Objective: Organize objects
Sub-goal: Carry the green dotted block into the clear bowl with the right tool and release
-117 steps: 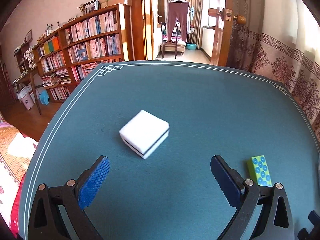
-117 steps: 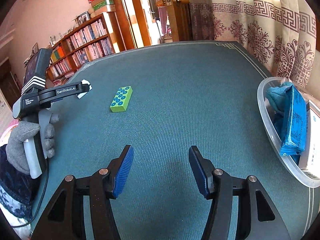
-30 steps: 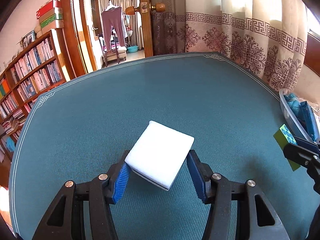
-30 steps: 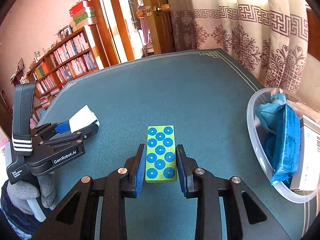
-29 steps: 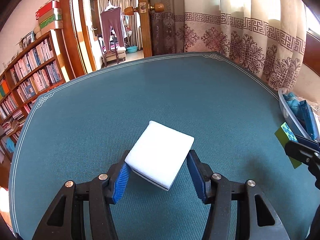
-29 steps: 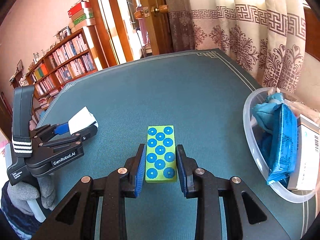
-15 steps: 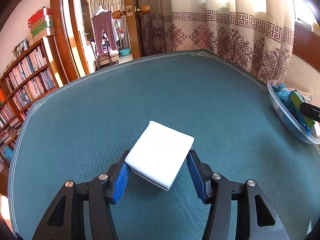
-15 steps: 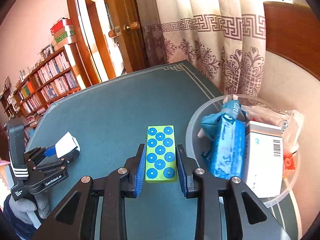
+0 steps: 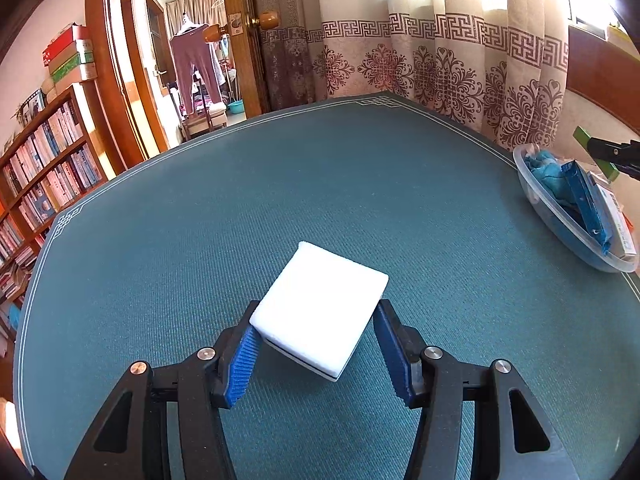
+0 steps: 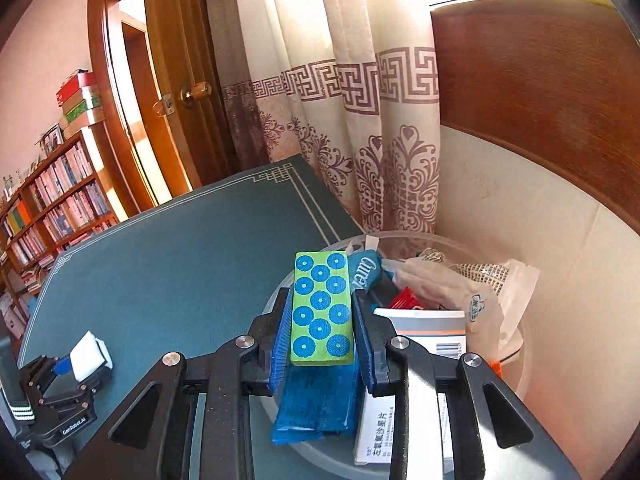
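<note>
Carrying: our right claw (image 10: 322,330) pinches green block (image 10: 321,309), long axis pointing forward.
Bin (image 10: 516,340): directly beneath.
Left claw (image 9: 316,350): pinches white box (image 9: 320,306).

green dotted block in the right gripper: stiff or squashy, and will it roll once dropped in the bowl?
Likely stiff: the green dotted block keeps straight edges and flat faces while the right gripper clamps its long sides. Unlikely to roll, being a flat-sided slab. It may settle tilted, since the clear bowl already holds uneven packets and a box.
</note>
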### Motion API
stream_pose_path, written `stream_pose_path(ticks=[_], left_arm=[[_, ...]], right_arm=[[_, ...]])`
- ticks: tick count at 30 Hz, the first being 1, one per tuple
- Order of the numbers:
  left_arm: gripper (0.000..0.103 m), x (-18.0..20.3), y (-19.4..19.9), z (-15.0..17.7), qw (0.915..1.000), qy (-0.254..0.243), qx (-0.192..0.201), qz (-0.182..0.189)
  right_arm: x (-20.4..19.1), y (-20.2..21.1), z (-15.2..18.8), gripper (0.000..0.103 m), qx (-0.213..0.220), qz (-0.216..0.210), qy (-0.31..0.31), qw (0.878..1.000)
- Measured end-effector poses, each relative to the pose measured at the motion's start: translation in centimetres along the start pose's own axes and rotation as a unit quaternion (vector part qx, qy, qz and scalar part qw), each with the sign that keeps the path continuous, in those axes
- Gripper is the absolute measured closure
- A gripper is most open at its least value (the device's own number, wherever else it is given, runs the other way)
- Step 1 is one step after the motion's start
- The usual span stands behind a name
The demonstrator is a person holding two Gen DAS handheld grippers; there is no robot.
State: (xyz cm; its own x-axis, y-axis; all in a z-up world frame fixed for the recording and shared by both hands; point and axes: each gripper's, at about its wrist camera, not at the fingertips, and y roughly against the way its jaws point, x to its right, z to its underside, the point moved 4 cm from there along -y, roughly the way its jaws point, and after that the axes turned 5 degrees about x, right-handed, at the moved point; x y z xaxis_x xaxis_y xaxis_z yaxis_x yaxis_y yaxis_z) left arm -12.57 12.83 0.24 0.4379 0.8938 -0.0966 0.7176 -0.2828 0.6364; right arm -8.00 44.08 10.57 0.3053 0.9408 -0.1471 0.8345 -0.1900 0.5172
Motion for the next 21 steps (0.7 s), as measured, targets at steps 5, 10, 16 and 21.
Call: stream_pose_path(ticks=[5,10,16,21], left_arm=[[0.044,0.2,-0.2,0.2,1.0000,-0.002,-0.004,-0.003],[0.044,0.1,-0.4,0.3,1.0000,0.000,-0.006,-0.004],[0.044,0.3,-0.5,0.4,1.0000,-0.004,-0.007,-0.006],[0.044,0.3,-0.3,0.3,0.9999,-0.001,-0.003,-0.010]], right_arm=[[1.8,-2.7,-1.6,0.073,-0.003,0.020,-0.011,1.000],[3.6,-5.3,-2.3,0.072,-0.020,0.032,-0.037,0.999],[4.1,-5.2,-2.4,0.071,-0.018,0.029,-0.044,0.998],[3.9,-3.1,-1.3,0.070,-0.004,0.028,-0.037,0.999]])
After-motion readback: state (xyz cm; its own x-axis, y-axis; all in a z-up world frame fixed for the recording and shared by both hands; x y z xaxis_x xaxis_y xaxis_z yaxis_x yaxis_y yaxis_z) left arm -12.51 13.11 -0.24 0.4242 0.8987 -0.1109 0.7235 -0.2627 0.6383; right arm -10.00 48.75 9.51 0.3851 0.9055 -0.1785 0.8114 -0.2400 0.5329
